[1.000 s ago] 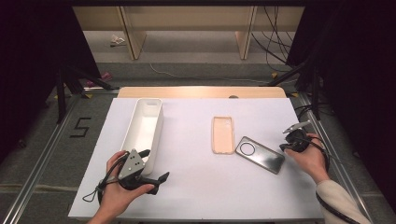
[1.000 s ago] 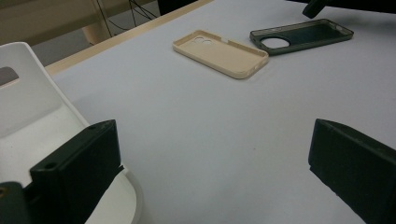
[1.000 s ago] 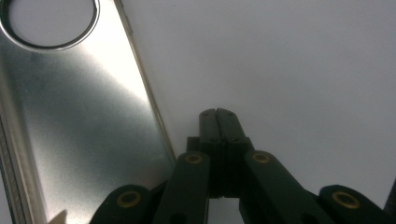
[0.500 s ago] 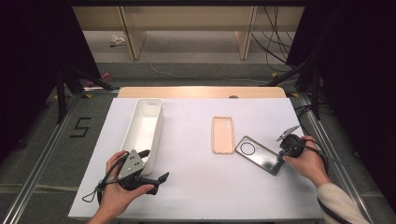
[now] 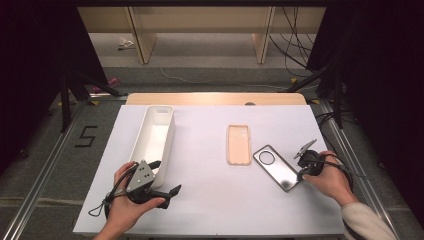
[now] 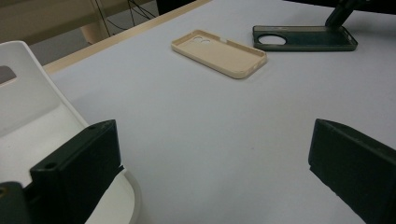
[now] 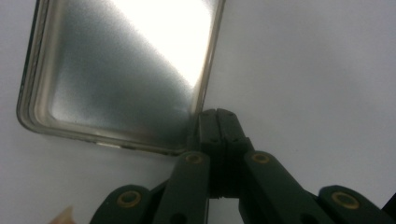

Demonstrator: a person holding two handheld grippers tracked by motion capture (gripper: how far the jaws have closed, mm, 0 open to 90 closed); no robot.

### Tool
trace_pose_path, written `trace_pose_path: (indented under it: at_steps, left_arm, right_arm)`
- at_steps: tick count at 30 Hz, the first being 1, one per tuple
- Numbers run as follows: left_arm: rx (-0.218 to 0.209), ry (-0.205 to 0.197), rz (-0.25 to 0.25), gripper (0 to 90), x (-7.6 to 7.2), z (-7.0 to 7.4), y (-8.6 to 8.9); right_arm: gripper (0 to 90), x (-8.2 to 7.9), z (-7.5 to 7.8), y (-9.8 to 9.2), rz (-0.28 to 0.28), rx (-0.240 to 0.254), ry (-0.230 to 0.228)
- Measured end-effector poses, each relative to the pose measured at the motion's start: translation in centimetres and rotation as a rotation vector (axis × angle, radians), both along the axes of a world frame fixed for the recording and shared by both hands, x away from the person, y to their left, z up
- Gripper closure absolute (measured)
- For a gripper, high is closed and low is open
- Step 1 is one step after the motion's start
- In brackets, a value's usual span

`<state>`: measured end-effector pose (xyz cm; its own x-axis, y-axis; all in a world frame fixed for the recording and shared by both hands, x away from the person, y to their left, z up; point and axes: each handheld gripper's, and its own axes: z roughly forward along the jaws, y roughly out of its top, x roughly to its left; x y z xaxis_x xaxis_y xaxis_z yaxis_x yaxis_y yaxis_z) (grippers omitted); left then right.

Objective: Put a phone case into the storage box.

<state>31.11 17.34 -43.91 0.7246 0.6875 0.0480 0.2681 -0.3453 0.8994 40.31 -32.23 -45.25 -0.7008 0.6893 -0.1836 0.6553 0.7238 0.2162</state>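
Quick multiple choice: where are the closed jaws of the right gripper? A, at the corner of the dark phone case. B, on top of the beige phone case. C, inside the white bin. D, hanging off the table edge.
A: the right gripper has its jaws pressed together at the near corner of the dark phone case, apart from the beige phone case and the white bin.

A black "5" is marked on the grey floor [image 5: 55, 150] left of the table [image 5: 210, 200].
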Motion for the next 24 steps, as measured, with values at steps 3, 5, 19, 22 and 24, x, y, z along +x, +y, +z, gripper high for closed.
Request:
trace_pose_path:
  at_steps: [3, 5, 19, 22, 24]
  left_arm:
    - [0.001, -0.001, 0.0, 1.5, 0.0, 0.0, 0.0]
    - [0.001, -0.001, 0.0, 1.5, 0.0, 0.0, 0.0]
    - [-0.003, -0.001, 0.0, 1.5, 0.0, 0.0, -0.1]
    - [-0.003, -0.001, 0.0, 1.5, 0.1, 0.0, 0.0]
    - [-0.003, -0.001, 0.0, 1.5, 0.0, 0.0, 0.0]
  right_arm:
    - [90.0, -0.2, 0.1, 0.3, 0.006, -0.01, 0.019]
    - [90.0, -0.4, 0.1, 0.5, 0.001, -0.012, 0.036]
    - [90.0, -1.3, 0.3, 2.1, 0.017, -0.003, 0.096]
    - [90.0, -1.4, 0.3, 2.5, 0.025, 0.006, 0.108]
    - [90.0, -1.5, 0.3, 2.7, 0.033, 0.005, 0.11]
